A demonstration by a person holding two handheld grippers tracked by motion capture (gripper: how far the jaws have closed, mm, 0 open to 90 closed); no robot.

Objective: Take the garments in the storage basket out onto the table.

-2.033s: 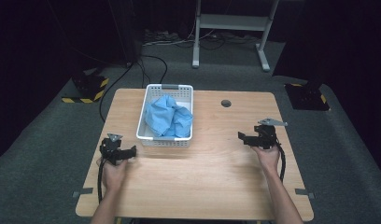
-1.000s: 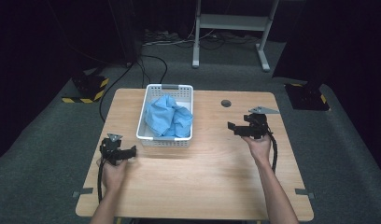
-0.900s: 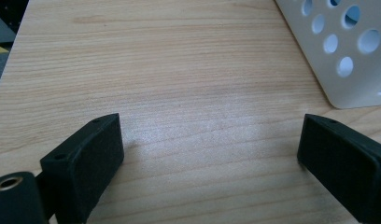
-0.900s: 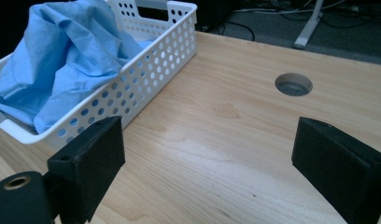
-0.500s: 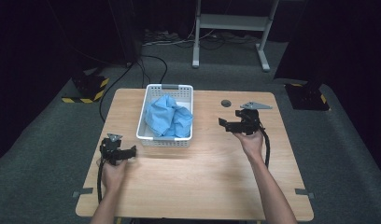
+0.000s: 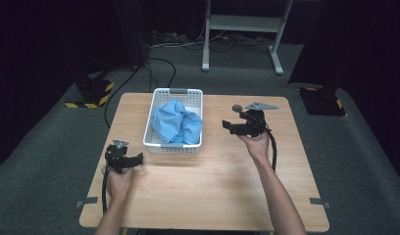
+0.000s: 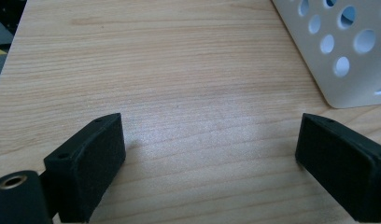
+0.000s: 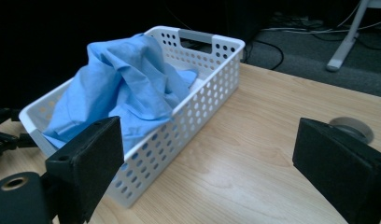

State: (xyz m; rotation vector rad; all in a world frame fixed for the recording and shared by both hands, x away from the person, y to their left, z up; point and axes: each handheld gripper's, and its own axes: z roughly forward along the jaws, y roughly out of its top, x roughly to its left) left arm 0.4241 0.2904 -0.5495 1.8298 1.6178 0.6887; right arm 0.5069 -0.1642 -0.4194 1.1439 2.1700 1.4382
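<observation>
Left gripper [image 6: 137,159] low at near left, jaws wide apart, pointing right. Right gripper [image 6: 227,126] raised at centre right, jaws wide apart, pointing left. Both forearms reach in from near edge.

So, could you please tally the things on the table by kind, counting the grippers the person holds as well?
White perforated basket: 1
Blue cloth, crumpled in the basket: 1
Grey round cap set in the tabletop: 1
Grippers, both with jaws apart: 2 (left gripper, right gripper)
Total: 5
</observation>
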